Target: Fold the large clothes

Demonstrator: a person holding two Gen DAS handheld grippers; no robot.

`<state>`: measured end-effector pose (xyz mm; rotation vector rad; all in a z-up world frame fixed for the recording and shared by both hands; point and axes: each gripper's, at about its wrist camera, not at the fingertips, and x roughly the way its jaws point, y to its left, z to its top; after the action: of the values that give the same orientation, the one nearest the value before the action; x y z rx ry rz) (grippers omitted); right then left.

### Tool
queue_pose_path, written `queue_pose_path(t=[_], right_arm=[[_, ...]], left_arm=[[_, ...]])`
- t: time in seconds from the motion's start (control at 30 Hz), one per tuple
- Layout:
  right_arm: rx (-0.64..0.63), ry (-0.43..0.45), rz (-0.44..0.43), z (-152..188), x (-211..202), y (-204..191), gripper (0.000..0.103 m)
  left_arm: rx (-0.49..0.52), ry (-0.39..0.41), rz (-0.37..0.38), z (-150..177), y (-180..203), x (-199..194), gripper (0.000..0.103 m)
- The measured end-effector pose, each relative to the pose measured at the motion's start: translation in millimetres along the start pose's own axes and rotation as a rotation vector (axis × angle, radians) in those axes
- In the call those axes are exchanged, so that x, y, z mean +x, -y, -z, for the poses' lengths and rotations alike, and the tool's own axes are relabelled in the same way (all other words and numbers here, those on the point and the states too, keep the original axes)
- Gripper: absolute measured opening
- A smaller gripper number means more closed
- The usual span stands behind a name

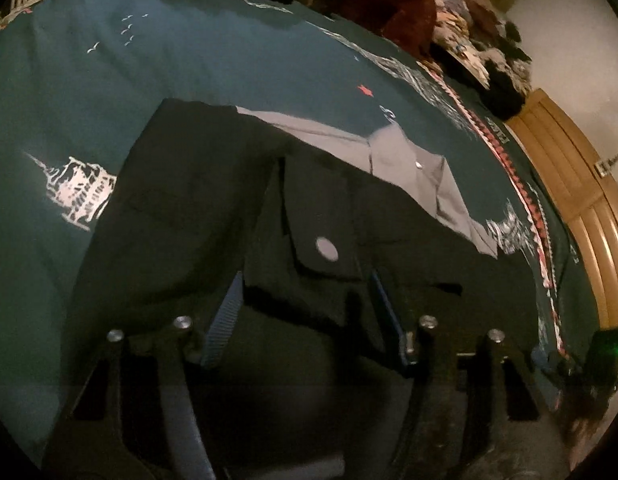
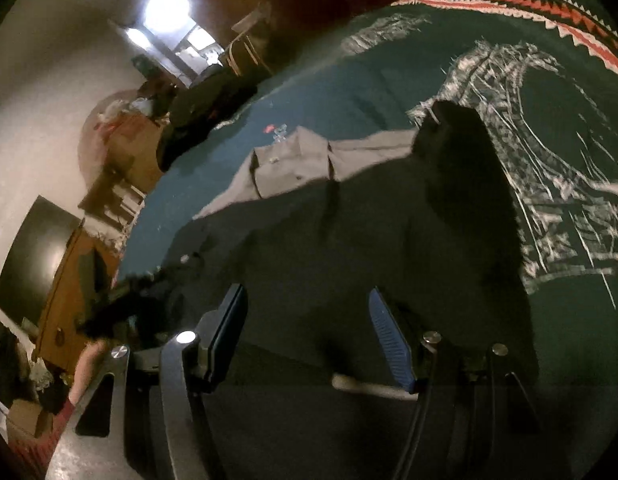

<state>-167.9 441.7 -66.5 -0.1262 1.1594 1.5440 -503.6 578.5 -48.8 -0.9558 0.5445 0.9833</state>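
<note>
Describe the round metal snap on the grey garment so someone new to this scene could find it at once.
A teal printed bedspread covers the bed, and a grey garment lies across it. Just ahead of the left gripper, a square pocket flap sits on the shadowed cloth. The snap is the pale round disc on that flap, larger than the small snap on the lit part.

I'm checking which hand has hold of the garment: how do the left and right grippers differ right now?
The left gripper has a flap of the grey garment with a snap button lying between its pads; the right gripper has only flat cloth beneath open jaws. The left's jaws stand narrower, the right's wider. Both have blue ribbed pads and point down at the garment on the teal bedspread.
</note>
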Motion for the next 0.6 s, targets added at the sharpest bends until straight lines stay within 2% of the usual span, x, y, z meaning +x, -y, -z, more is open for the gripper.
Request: queue_pose_path(t=[0.03,0.07,0.13,0.23,0.33,0.47,0.5,0.57,0.6], right_arm=[[-0.002,-0.003,0.001,3,0,2,0.069],[0.004,-0.004,-0.004,4,-1,4,0.069],[0.023,0.008,-0.012,4,-6,9,0.069],[0.026,0.046,-0.009,1,-29,17,0.068],[0.010,0.094,0.024,-5,-52,27,0.068],[-0.015,0.091,0.077,-19,-59,44,0.068],[-0.026,0.079,0.093,-24,-54,48,0.068],[-0.062,0.063,0.129,-34,-42,48,0.057],[-0.080,0.053,0.136,-37,-37,47,0.055]], left_arm=[[0.002,-0.008,-0.008,-1,1,6,0.008],[-0.004,-0.013,0.001,-2,0,6,0.003],[0.027,0.023,0.018,-2,9,-9,0.002],[0.056,0.137,0.059,6,21,-62,0.002],[0.013,0.200,0.040,22,2,-95,0.002],[-0.058,0.032,-0.005,34,-42,-54,0.003],[-0.065,0.026,0.001,36,-44,-52,0.004],[-0.083,0.057,0.015,41,-48,-56,0.006],[-0.083,0.068,0.017,41,-49,-60,0.009]])
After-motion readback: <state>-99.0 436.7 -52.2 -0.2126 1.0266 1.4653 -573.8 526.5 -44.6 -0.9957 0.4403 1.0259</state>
